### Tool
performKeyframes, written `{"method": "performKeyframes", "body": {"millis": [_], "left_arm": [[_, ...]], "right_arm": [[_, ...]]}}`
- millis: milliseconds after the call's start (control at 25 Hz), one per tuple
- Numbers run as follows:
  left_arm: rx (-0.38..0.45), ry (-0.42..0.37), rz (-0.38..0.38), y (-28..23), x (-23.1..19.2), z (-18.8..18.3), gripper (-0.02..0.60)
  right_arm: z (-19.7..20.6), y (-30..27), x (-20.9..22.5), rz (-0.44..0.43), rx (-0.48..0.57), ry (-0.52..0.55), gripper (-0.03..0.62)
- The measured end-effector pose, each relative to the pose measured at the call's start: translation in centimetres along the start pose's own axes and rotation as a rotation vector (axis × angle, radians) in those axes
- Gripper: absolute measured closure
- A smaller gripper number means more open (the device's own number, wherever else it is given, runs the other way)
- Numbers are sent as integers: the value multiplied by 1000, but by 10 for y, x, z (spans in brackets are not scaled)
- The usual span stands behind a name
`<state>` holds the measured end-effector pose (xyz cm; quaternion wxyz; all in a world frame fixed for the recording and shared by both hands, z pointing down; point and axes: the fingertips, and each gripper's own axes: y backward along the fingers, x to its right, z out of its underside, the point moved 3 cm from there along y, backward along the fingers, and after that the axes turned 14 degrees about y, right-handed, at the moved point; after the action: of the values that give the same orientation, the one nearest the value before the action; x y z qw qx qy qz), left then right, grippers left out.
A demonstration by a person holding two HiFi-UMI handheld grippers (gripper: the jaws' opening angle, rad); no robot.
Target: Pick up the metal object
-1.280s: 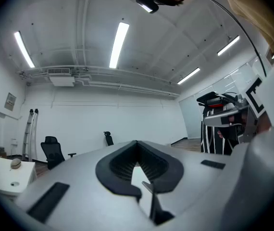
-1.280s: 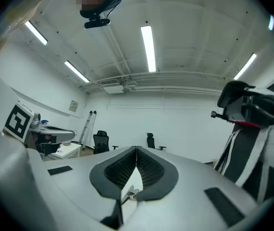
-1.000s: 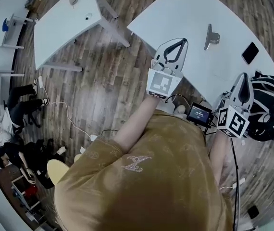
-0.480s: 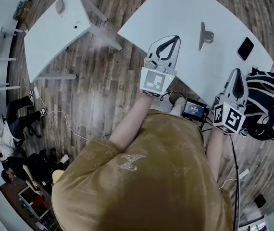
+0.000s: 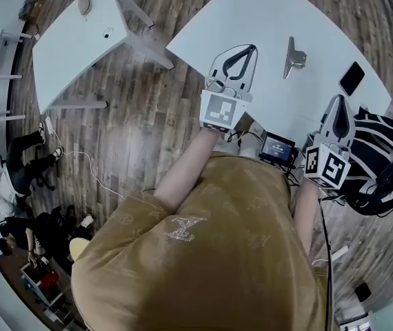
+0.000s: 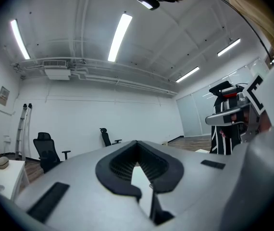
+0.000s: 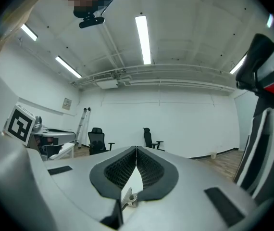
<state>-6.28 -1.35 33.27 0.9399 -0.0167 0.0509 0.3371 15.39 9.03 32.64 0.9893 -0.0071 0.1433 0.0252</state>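
Observation:
The metal object (image 5: 293, 56), a slim silver bar with a bent bracket end, lies on the white table (image 5: 252, 12) in the head view. My left gripper (image 5: 251, 47) hovers over the table's near edge, left of the object and apart from it, shut with nothing in it. At the table's right corner my right gripper (image 5: 340, 100) is also shut and holds nothing. In the right gripper view a small silver piece (image 7: 128, 197) shows through the gap below the touching tips (image 7: 137, 149). The left gripper view shows touching tips (image 6: 137, 143) and the room beyond.
A black phone (image 5: 352, 78) lies on the table right of the object. A black-and-white backpack (image 5: 383, 161) sits at the right, and a small screen unit (image 5: 276, 147) hangs at the person's waist. A second white table (image 5: 72, 40) stands at the left. People sit on the floor (image 5: 14, 178).
Both grippers have drifted slightly forward toward the table as the head view shifted. They stay shut and the metal object has not moved.

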Motion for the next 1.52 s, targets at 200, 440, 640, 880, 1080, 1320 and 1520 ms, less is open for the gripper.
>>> {"method": "performKeyframes", "body": {"millis": [200,440,640,880,1080,1320,1520], "left_arm": [[-7,-12,-5,-19,-4,-2,575],[-33,-26,-9,-44,1,7,575],[-29,-34,-17,-55,6,6,575],[-39,-38,1,-68,9,6,575],[-69,-23,21,-77,4,16,575],[-87,-6,29,-83,-3,24,575],[-107,2,40,-89,-8,35,575]], "right_arm": [[-3,-18,14,50,28,24,585],[2,-35,27,37,74,32,585],[6,-46,35,14,89,-10,585],[21,-60,38,-12,17,-57,585],[29,-72,35,5,-25,-45,585],[37,-82,33,1,-59,-26,585],[46,-92,29,-4,-88,-10,585]]}}
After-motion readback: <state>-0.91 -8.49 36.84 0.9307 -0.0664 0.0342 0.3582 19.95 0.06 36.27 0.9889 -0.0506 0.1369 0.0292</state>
